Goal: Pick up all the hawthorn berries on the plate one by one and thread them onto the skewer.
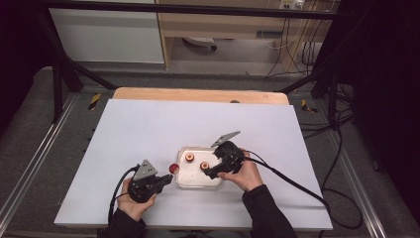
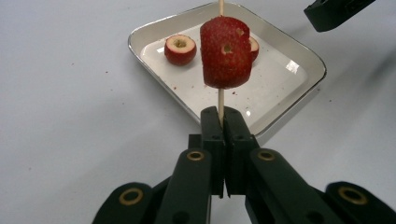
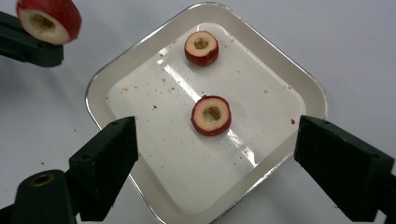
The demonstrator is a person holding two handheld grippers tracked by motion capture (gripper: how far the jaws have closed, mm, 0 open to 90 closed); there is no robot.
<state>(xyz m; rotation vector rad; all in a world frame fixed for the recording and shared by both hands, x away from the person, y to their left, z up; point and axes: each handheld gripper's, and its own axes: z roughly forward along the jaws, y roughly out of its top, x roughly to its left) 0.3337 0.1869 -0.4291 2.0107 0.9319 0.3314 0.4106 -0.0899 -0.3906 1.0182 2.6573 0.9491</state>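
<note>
While skewer [image 2: 220, 100] clamped in left tongs [image 2: 222, 122], fruit piece [image 2: 226, 52] above

Two fruit pieces [image 3: 211, 115] lie in the tray [image 3: 299, 93]. Left of the tray, my left gripper [image 1: 166, 180] holds a skewered piece [image 1: 173, 168]; my right gripper [image 1: 216, 171] hangs above the tray.

The high view looks forward and down from the person's side, well above the shallow white square tray [image 1: 198, 184] on the white table sheet [image 1: 148, 129]. The left gripper view sits low and close, facing the tray [image 2: 280, 116] from beside its edge. The right gripper view looks steeply down on the same tray [image 3: 116, 74] from nearby.
</note>
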